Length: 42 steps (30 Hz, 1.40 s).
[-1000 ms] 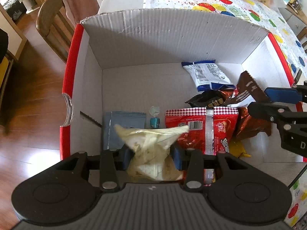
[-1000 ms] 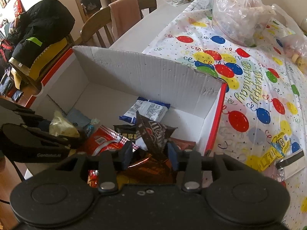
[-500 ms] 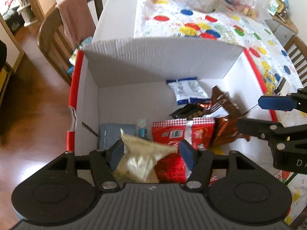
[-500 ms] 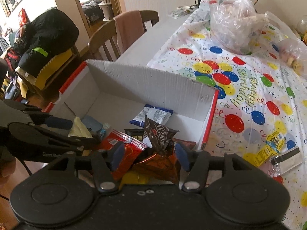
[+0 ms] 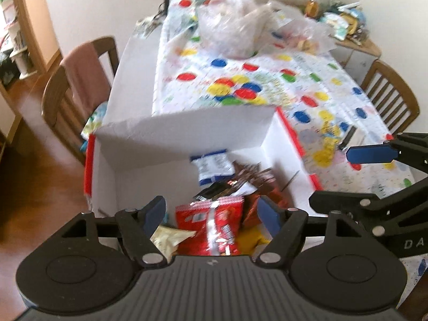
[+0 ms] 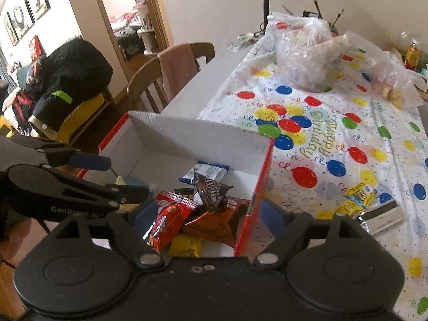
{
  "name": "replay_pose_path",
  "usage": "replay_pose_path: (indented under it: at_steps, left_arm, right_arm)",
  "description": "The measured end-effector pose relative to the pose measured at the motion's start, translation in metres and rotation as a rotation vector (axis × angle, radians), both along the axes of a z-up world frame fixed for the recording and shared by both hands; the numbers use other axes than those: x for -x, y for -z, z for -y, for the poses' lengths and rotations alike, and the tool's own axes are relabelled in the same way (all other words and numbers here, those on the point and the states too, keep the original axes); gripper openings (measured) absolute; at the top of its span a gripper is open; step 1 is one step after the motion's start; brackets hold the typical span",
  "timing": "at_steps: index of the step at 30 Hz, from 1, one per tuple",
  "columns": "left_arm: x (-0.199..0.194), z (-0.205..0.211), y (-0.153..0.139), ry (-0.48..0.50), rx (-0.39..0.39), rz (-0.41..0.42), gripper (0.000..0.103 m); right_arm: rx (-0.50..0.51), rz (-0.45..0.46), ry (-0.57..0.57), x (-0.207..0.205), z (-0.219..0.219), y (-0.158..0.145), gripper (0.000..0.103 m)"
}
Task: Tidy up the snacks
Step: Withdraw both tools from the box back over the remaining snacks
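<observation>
Since both tongs hang spread wide and empty, the left tongs (image 5: 211, 214) and right tongs (image 6: 206, 214) above the white box (image 6: 187, 133), the snacks seem mostly packed: pale bag (image 5: 168, 236), red packet (image 6: 168, 214), brown M&M's pouch (image 6: 211, 187). A silver packet (image 6: 379, 215) remains on the tabletop's "Happy Birthday" cloth (image 6: 321, 144).

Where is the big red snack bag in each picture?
Left wrist: red snack bag low centre, between that gripper's open fingers, inside the cardboard box.
Right wrist: red snack bag lower left of centre, beside the orange bag.
Shared landmark: the blue-and-white packet by the box's far wall.
</observation>
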State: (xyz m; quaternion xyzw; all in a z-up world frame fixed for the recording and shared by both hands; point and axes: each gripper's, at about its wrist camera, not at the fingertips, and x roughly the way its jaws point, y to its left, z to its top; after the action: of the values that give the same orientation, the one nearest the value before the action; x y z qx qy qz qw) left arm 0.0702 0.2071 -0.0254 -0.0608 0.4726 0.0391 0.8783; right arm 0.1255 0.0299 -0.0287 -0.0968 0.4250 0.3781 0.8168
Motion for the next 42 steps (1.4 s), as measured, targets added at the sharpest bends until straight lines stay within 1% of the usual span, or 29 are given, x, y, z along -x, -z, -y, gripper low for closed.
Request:
replay_pose_path:
  at_steps: [2, 6, 9, 12, 14, 18, 26, 30, 35, 40, 42]
  left_arm:
    - [0.000, 0.008, -0.007, 0.012, -0.005, 0.027, 0.076]
    - [-0.003, 0.027, -0.018, 0.033, -0.004, 0.074, 0.080]
    - [-0.007, 0.043, -0.025, 0.059, 0.001, 0.098, 0.080]
    - [-0.013, 0.059, -0.030, 0.086, 0.006, 0.116, 0.081]
    - [-0.018, 0.072, -0.031, 0.097, 0.009, 0.128, 0.082]
    - [-0.032, 0.098, -0.028, 0.130, 0.027, 0.126, 0.082]
    - [-0.071, 0.157, -0.011, 0.191, 0.021, 0.082, 0.083]
    - [-0.093, 0.177, 0.004, 0.181, 0.017, 0.047, 0.083]
    - [-0.124, 0.198, 0.028, 0.167, -0.016, -0.004, 0.083]
    - [-0.150, 0.208, 0.051, 0.176, -0.006, -0.062, 0.083]
    - [-0.159, 0.212, 0.061, 0.175, -0.016, -0.082, 0.083]
  right_arm:
    - [-0.015, 0.009, 0.006, 0.002, 0.010, -0.005, 0.088]
    - [-0.041, 0.024, 0.026, 0.006, 0.032, -0.016, 0.094]
    - [-0.052, 0.038, 0.047, 0.006, 0.052, -0.022, 0.097]
    - [-0.051, 0.051, 0.083, 0.002, 0.075, -0.024, 0.103]
    - [-0.048, 0.053, 0.115, -0.003, 0.092, -0.023, 0.103]
    - [-0.017, 0.047, 0.175, -0.015, 0.122, -0.016, 0.103]
    - [0.030, 0.025, 0.251, -0.045, 0.191, 0.001, 0.103]
    - [0.040, -0.009, 0.285, -0.066, 0.219, 0.013, 0.103]
    - [0.052, -0.055, 0.326, -0.096, 0.236, 0.030, 0.103]
    - [0.054, -0.107, 0.368, -0.126, 0.238, 0.048, 0.103]
    - [0.052, -0.139, 0.400, -0.138, 0.237, 0.056, 0.103]
